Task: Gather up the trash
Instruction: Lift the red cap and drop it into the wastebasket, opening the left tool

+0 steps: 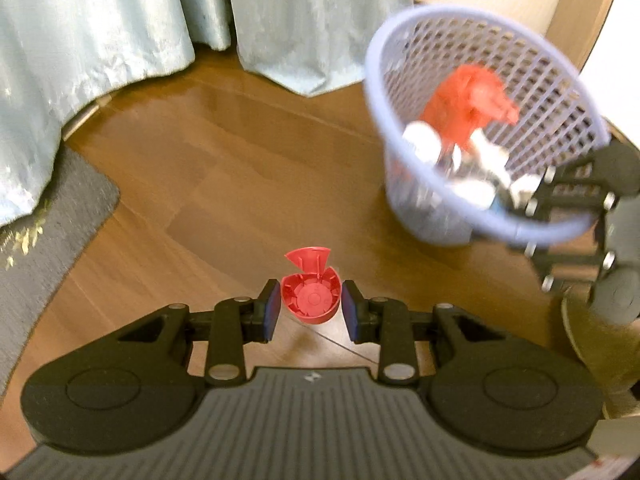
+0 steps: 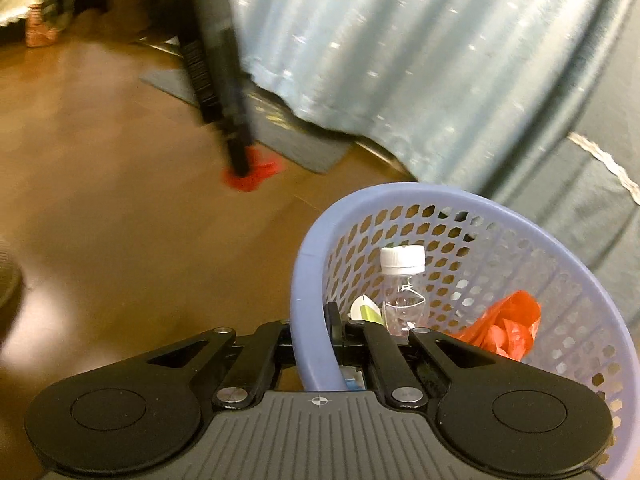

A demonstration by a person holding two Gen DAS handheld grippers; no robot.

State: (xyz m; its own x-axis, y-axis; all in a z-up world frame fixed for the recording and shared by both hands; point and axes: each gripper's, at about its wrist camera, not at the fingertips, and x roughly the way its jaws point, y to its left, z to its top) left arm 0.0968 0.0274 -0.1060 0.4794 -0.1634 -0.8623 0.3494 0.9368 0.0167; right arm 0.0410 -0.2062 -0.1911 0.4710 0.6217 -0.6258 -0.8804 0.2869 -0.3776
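Left wrist view gives us the red plastic flip-top cap (image 1: pixel 311 296), round with its hinged lid tipped back, pinched between the blue pads (image 1: pixel 273 312) of the left gripper (image 1: pixel 311 312); the jaws are narrowed onto its sides and the cap hangs clear above the brown wood-plank floor (image 1: pixel 224 168). Off to the upper right we see the lavender perforated plastic basket (image 1: pixel 404 200), tilted and blurred, with a crumpled red plastic bag (image 1: pixel 468 100) and pale, blurred trash inside. The right gripper (image 1: pixel 560 200) sits at the basket's near rim.

From the right wrist view we see that gripper (image 2: pixel 316 340) closed on the basket's rim (image 2: pixel 304 280), one finger outside the wall and one inside. Within the basket stands a clear plastic bottle with a white screw cap (image 2: pixel 402 280), near the gripped rim, and the red bag lies toward the right wall. The left gripper shows here as a dark blurred bar with a red smear at its tip, well apart from the basket.

Pale blue-green curtains (image 1: pixel 100 32) hang to the floor along the far side, their hems touching the wood. A grey rug (image 1: pixel 52 232) covers the floor's left edge, one rounded corner reaching under the curtain. Between rug, curtain hems and basket the floor lies bare, leaving us open room in the middle. On the right edge, just beside the right gripper, a tan rounded shape intrudes; we cannot tell what it is.
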